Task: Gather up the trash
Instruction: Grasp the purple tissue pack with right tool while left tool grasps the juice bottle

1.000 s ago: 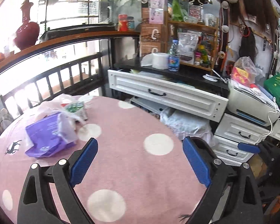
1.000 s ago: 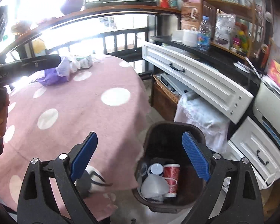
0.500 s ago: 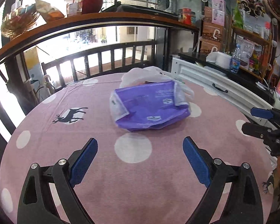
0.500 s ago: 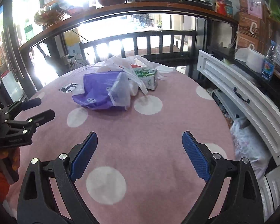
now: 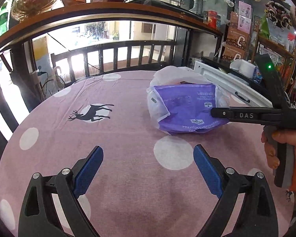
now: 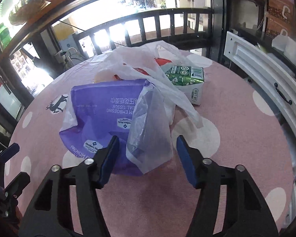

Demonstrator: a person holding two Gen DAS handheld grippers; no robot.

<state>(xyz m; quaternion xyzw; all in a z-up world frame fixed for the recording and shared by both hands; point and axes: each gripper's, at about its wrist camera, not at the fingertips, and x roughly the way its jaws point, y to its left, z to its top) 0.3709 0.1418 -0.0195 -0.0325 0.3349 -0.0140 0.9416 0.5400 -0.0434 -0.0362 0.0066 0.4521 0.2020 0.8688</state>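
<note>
On the pink dotted table [image 5: 118, 136] lies a purple tissue pack [image 6: 100, 106] [image 5: 187, 106] inside a crumpled white plastic bag [image 6: 148, 130] [image 5: 173, 73]. Behind it stands a green and white carton [image 6: 187, 75]. My right gripper [image 6: 146, 158] is down over the near end of the bag. Its jaws are closing, with a fold of the bag and the pack's edge between the pads, which do not visibly press. From the side, the right gripper [image 5: 214, 112] reaches over the pack. My left gripper [image 5: 148, 158] [image 6: 17, 164] hovers open over bare cloth, left of the pack.
A person's hand [image 5: 276, 148] holds the right gripper's handle. A white drawer front [image 6: 256, 75] juts out beyond the table's right edge. A dark wooden railing [image 5: 108, 53] and a shelf with clutter run behind the table.
Both grippers have closed in on the bagged pack. The right jaws have narrowed around the bag's near end. In the left wrist view the pack has slid to the right.
</note>
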